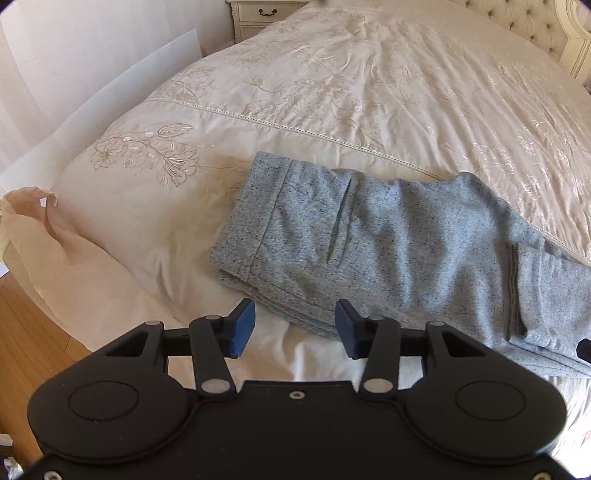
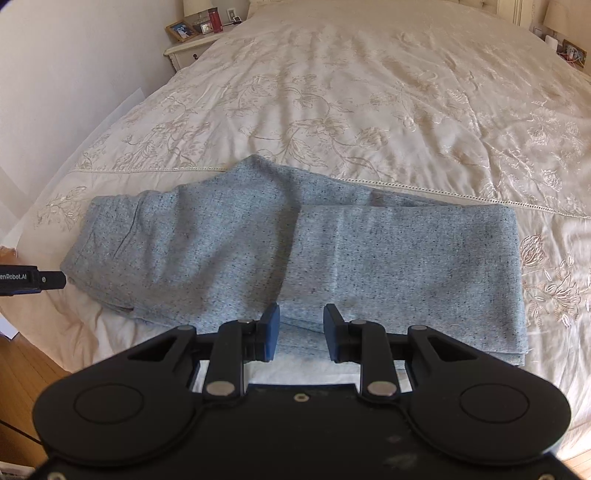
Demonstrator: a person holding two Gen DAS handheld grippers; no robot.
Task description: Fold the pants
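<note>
Grey speckled pants lie folded on the cream embroidered bedspread, near the bed's front edge. Their waistband end with a pocket slit is at the left in the left wrist view. In the right wrist view the pants have their legs doubled back on top, with the fold at the right. My left gripper hangs open just above the pants' near edge, nothing between its blue pads. My right gripper is open too, over the near edge of the folded legs, its pads apart from the cloth.
A cream nightstand with picture frames and a red bottle stands at the far left of the bed. Wooden floor shows below the bed's near left corner. A tufted headboard is at the far end.
</note>
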